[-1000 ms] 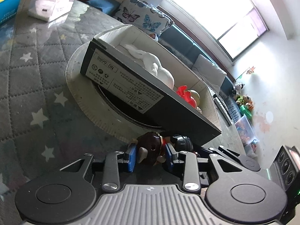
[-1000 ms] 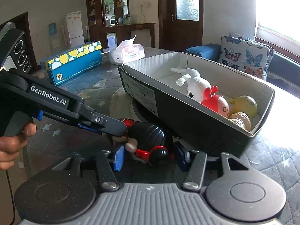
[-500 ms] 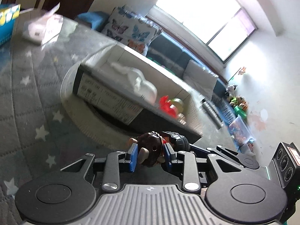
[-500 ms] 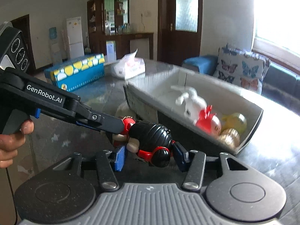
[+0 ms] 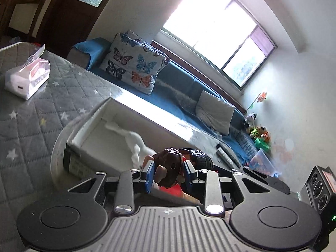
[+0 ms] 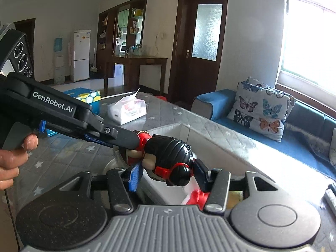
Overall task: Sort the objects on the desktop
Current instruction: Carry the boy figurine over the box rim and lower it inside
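Two small dolls are held up over the open cardboard box. My left gripper is shut on the brown-haired doll. My right gripper is shut on the black-haired doll with red bands; that doll also shows in the left wrist view. The two dolls touch each other. The left gripper's body reaches in from the left in the right wrist view. Inside the box lie a white plush toy and a red toy, partly hidden.
The box sits on a round plate on a grey star-quilted table. A tissue pack lies at the far left, a blue dotted box beyond it. A blue sofa with butterfly cushions runs behind the table.
Both grippers have lifted with their dolls, from table level beside the box's near wall to above the box's rim. The view now looks down into the box.
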Motion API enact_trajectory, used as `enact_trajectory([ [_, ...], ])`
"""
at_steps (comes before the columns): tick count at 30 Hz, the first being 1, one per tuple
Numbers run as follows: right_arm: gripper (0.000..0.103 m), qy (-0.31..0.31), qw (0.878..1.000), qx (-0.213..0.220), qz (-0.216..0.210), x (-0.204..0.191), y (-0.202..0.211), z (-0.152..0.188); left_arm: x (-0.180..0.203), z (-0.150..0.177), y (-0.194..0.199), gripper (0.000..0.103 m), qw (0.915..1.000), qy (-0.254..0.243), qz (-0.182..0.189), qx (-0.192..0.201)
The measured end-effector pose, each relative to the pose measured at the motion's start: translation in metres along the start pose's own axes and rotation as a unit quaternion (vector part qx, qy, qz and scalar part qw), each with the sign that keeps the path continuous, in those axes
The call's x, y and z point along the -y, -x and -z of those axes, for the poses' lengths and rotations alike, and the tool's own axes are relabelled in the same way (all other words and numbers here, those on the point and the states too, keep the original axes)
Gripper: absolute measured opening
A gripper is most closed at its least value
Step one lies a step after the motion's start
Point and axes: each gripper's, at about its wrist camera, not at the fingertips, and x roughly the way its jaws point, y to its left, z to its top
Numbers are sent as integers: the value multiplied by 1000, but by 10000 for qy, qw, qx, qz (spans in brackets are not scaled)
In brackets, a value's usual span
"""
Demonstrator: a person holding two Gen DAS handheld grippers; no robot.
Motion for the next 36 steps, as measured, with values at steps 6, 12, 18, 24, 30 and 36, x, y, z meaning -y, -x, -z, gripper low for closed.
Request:
enact_trajectory([
  [6, 52, -22, 9999, -160, -46, 20, -34, -7, -14, -15, -30, 33, 9998, 109, -79, -138],
  [12, 52, 0, 9996, -289, 69, 29, -45, 1, -19, -14, -55, 33, 9992, 151, 0, -376],
  [18, 52, -109, 9992, -250, 300, 42, -36, 9, -5, -11, -72, 33, 9987, 57, 184, -464],
  [24, 52, -384, 9974, -339, 513, 59, -34, 20, 6, -9, -98, 33, 9978, -53, 249, -611],
  [30, 52, -741, 9949, -448, 512, 78, -41, 30, 5, -9, -121, 31, 9965, -62, 193, -817],
  [36, 52, -790, 9945, -453, 524, 83, -45, 34, 1, -8, -125, 33, 9963, -21, 146, -842],
])
